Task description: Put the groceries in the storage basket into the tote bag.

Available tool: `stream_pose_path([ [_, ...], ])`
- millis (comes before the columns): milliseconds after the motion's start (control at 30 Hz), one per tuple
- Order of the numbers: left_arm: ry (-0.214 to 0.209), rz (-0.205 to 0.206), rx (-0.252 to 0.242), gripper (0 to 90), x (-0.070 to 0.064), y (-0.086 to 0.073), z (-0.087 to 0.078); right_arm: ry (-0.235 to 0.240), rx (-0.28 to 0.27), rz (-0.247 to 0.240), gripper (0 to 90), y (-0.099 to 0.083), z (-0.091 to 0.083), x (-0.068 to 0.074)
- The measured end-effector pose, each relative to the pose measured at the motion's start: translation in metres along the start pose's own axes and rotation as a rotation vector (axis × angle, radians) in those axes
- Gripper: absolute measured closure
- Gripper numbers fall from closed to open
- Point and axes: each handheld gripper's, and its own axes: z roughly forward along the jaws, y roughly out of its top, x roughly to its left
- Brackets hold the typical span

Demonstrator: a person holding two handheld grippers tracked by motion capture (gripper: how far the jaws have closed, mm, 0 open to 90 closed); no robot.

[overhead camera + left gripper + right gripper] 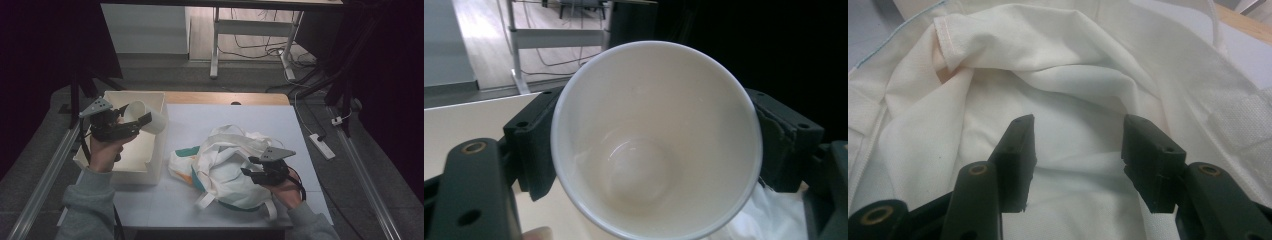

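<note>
A white paper cup (147, 116) hangs tilted over the white box (145, 165) at the table's left, and my left gripper (131, 122) is shut on it. The left gripper view looks into the cup's empty inside (654, 145), a black jaw on each side of it. A crumpled white cloth bag (220, 165) with teal and orange print lies mid-table. My right gripper (252, 167) rests at the bag's right side, open. In the right gripper view its two jaws stand apart over white fabric (1073, 100) at the bag's mouth.
The white box has a low front wall and sits on the table's left edge. The bag's handles (207, 200) trail toward the front edge. A power strip (321, 146) and cables lie off the table's right side. A desk frame (215, 45) stands beyond.
</note>
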Motion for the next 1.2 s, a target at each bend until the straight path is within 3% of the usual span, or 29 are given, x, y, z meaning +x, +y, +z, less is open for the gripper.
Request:
stream_pose_path([
  [467,-0.118,0.059,0.048,19.6,-0.034,0.003,0.017,0.002,-0.005,0.0,47.4,0.001,0.0,0.001],
  [633,-0.192,0.051,0.066,19.6,-0.044,0.003,0.026,0.01,-0.005,-0.003,47.3,0.002,0.0,0.002],
  [1000,-0.254,0.093,0.129,19.5,-0.07,-0.001,0.052,0.021,-0.013,-0.008,46.3,0.005,0.0,0.004],
  [1200,-0.263,0.119,0.169,19.5,-0.08,-0.005,0.066,0.025,-0.026,-0.006,45.5,0.007,-0.001,0.006],
])
